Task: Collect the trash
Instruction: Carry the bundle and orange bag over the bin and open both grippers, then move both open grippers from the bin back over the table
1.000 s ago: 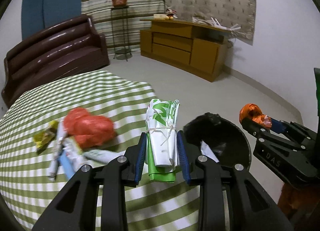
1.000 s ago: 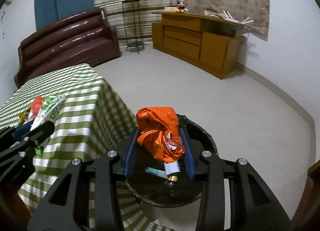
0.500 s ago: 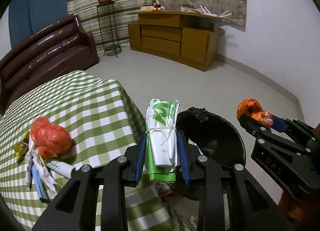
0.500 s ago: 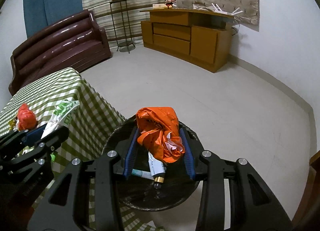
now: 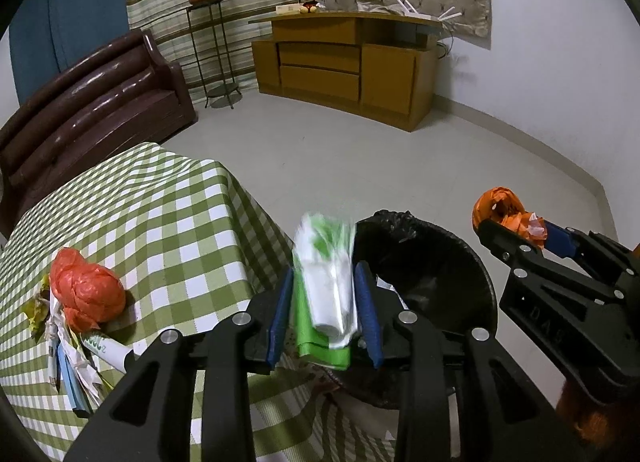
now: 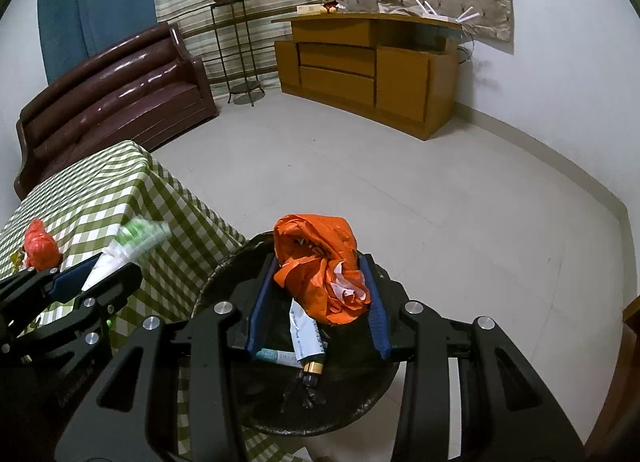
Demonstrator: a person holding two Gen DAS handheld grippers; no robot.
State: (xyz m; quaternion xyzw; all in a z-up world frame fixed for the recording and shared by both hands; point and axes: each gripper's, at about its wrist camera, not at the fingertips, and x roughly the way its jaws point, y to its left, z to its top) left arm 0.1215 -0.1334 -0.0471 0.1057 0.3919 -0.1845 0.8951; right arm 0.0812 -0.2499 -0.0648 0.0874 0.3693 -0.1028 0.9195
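My left gripper (image 5: 323,294) has its jaws spread wide; the green and white wrapper (image 5: 326,286) between them is blurred and looks loose, at the near rim of the black-lined trash bin (image 5: 436,262). My right gripper (image 6: 317,286) has also spread its jaws; the crumpled orange plastic bag (image 6: 320,262) sits between them over the bin (image 6: 360,394), which holds a tube and papers. The left gripper (image 6: 96,274) and wrapper (image 6: 132,240) show at left in the right wrist view. The right gripper (image 5: 516,222) shows at right in the left wrist view.
On the green checked tablecloth (image 5: 160,230) lie a red plastic bag (image 5: 86,290), a tube and paper scraps (image 5: 72,362). Behind are a brown sofa (image 5: 92,110), a plant stand (image 5: 208,42) and a wooden cabinet (image 5: 344,66).
Both grippers moved right toward the bin and over it. Both jaws have widened. The green and white wrapper now blurs as it comes loose.
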